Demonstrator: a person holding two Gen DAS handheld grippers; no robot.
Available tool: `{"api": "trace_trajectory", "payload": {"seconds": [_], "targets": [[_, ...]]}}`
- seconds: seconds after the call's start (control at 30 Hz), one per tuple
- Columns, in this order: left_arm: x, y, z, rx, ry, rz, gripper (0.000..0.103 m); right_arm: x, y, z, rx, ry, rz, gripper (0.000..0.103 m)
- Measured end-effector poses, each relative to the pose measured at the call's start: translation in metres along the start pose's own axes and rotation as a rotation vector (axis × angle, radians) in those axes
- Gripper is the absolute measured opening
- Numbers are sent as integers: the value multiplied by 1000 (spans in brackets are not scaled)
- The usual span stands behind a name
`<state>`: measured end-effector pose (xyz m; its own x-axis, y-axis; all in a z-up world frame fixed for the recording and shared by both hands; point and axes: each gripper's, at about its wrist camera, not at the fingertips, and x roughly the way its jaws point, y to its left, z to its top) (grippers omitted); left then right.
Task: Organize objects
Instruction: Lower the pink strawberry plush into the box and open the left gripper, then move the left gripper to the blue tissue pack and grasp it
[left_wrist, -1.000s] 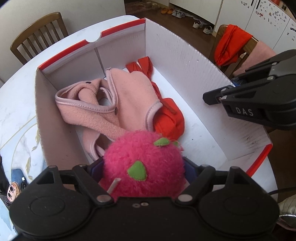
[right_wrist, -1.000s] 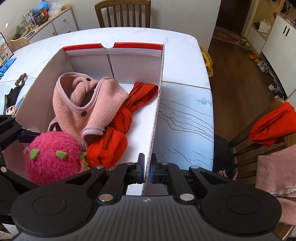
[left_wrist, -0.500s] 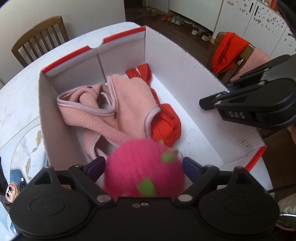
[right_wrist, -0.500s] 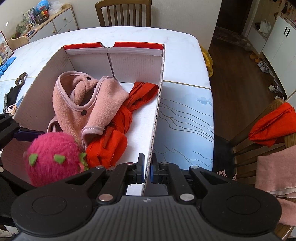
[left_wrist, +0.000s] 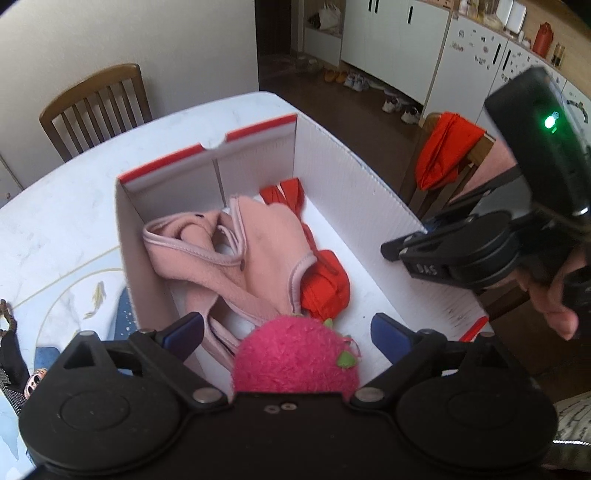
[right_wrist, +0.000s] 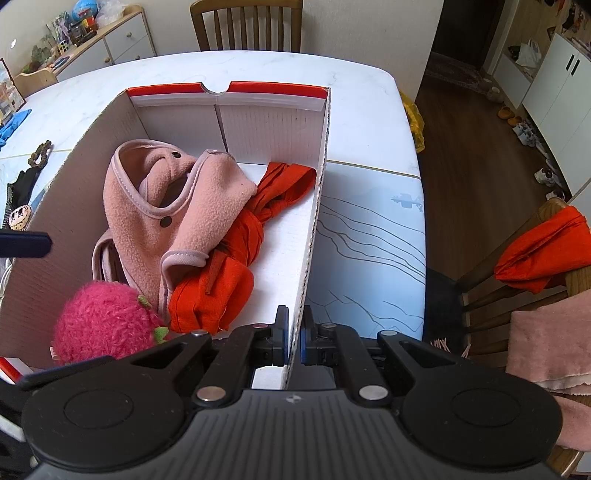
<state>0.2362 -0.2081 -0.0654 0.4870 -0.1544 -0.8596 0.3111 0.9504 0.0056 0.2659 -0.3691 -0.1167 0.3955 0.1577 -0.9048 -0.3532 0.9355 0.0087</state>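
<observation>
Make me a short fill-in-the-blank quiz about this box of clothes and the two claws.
1. The fuzzy pink ball lies inside the white ____.
2. The right claw is shut on the box's ____.
3. The pink fleece garment lies partly over a bundle of ____ cloth.
4. The left claw has its jaws ____, with the ball free between them.

Missing words: box; side wall; red; opening

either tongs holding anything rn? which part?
Right tongs clamp the cardboard box by its side wall's top edge. Left tongs are opening, pads clear of the pink plush ball below: nothing held.
</observation>
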Motion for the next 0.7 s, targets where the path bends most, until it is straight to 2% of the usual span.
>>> {"api": "trace_trajectory", "payload": {"seconds": [0.37, 0.7], "targets": [[-26, 14, -3, -49, -53, 26, 102, 0, 1, 0, -10, 1, -4, 5], [-44, 43, -10, -128, -108, 102, 102, 0, 3, 1, -11, 7, -12, 5]]}}
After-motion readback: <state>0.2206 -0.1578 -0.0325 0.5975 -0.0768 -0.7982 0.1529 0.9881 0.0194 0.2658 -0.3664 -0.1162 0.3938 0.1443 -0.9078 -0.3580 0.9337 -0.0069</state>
